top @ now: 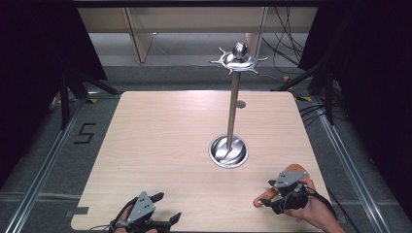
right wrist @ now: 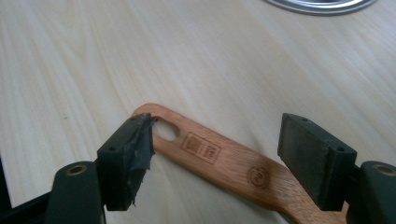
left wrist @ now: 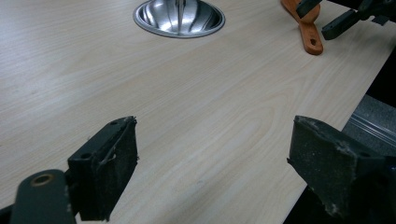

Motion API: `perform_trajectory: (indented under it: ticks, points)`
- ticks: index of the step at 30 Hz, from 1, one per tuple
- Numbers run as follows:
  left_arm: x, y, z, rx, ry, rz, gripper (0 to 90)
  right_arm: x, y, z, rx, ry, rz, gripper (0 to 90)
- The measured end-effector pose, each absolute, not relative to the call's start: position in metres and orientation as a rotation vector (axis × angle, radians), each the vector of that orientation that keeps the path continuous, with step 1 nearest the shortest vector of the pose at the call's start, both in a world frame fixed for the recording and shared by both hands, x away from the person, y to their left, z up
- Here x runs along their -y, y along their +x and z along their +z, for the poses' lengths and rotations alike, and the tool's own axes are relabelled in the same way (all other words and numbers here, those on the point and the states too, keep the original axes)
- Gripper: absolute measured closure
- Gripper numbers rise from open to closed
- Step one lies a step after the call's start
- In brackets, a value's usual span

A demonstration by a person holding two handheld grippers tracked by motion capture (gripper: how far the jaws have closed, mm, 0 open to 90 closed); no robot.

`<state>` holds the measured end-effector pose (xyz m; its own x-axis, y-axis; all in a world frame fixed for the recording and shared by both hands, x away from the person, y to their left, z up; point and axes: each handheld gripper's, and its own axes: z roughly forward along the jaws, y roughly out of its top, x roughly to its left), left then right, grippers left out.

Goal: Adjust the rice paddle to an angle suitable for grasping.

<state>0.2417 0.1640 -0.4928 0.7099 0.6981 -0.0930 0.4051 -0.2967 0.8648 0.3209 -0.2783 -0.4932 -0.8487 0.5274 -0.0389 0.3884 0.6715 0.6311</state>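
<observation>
Wooden and orange-brown, a flat spatula handle (right wrist: 219,161) with a hanging hole and two burned-in marks was seen lying on the pale wood-grain table (right wrist: 93,56) directly beneath the right gripper (right wrist: 224,158). That claw was spread wide, its jaws standing on either side of the handle; the left-hand pad in the right gripper view sat at the holed end, and whether it touched the wood could not be told. The other pad was held clear of the handle, above its wider part. In the high view the right gripper (top: 286,189) was found near the table's front right corner, with the spatula's holed end (top: 262,200) poking out to its left.

The left gripper (left wrist: 212,168) was likewise held wide open, with nothing between its pads, over bare tabletop near the front edge. Seen from it, the spatula (left wrist: 309,32) lay well ahead and to the right, under the other claw.

Ahead of both claws, a shiny round steel base (top: 228,151) was set on the table, from which a thin upright metal pole (top: 233,109) rose to a hooked, ball-topped crown (top: 238,59).
</observation>
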Motion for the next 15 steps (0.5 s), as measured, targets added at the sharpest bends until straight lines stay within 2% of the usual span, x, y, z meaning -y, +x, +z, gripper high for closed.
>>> perform_trajectory:
  ticks: [1,9,15]
  points:
    - [-0.162,0.241,-0.493,-0.863,1.887,0.353,14.8,0.275,0.32,-0.493,-2.692,0.716,0.903,28.2]
    - [-0.161,0.241,-0.494,-0.865,1.886,0.35,14.8,0.264,0.32,-0.494,-2.74,0.631,0.744,31.3]
    - [-0.162,0.241,-0.494,-0.862,1.896,0.353,14.8,0.259,0.328,-0.491,-2.749,0.653,0.698,39.5]
